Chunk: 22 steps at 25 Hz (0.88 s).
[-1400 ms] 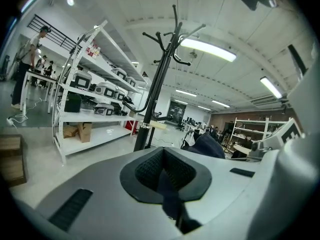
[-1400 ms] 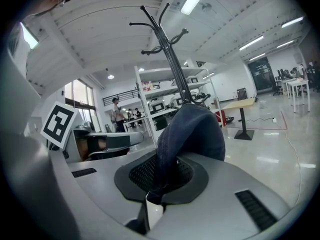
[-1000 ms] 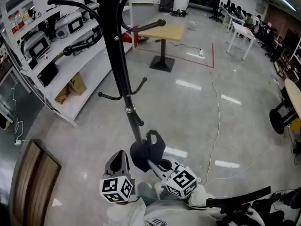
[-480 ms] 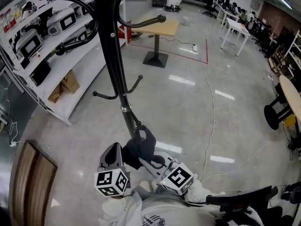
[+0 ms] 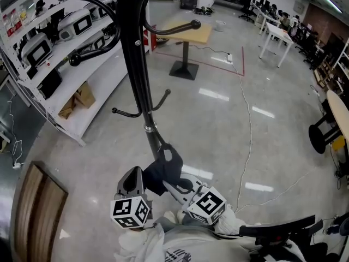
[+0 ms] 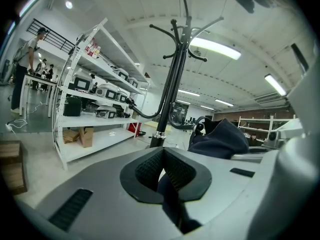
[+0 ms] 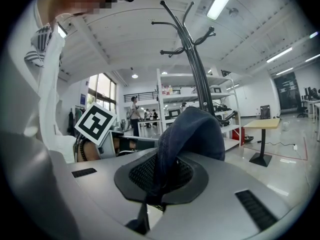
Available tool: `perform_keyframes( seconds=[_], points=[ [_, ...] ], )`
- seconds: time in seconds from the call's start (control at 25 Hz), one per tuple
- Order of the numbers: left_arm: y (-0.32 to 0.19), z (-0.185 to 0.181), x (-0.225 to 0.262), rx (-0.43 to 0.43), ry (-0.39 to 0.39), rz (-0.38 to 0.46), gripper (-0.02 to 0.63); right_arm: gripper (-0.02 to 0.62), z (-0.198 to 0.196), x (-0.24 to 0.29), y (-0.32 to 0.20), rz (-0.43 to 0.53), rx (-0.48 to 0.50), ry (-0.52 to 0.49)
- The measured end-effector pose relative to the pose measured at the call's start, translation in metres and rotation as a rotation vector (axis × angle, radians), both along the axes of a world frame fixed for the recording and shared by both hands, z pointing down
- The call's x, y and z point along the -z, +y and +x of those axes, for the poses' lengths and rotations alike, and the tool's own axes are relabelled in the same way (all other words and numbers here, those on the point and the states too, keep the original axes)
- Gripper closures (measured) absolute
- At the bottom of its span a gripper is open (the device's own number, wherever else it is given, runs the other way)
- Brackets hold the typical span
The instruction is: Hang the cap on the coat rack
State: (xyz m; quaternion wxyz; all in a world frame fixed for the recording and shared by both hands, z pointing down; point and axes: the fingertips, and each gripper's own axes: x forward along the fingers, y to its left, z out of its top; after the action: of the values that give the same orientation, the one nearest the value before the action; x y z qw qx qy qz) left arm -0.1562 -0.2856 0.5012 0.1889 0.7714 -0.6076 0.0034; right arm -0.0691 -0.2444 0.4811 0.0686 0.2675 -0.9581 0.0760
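Both left tongs point(image 6: 163, 168) and right tongs point(image 7: 159, 176) pinch cap point(image 5: 162, 171), hiding rack point(image 5: 136, 64) foot.

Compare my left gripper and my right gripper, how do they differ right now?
The right gripper is shut on the dark cap; the left gripper has its jaws together, with the cap beside it. In the head view the left gripper points straight ahead, while the right gripper angles left toward the coat rack pole. Both are grey, carry a marker cube and sit low beside the pole.
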Motion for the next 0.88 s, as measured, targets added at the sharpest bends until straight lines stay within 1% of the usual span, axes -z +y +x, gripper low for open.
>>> perform_keyframes(
  seconds=[0.16,0.88],
  points=[
    [-0.002,-0.003,0.002,0.004,0.003,0.004,0.604,0.571,0.000,-0.002,-0.004,-0.024,-0.010,-0.015],
    [-0.011,0.003,0.002,0.004,0.010,0.004,0.603,0.571,0.008,-0.017,-0.023,-0.046,-0.032,-0.013]
  ],
)
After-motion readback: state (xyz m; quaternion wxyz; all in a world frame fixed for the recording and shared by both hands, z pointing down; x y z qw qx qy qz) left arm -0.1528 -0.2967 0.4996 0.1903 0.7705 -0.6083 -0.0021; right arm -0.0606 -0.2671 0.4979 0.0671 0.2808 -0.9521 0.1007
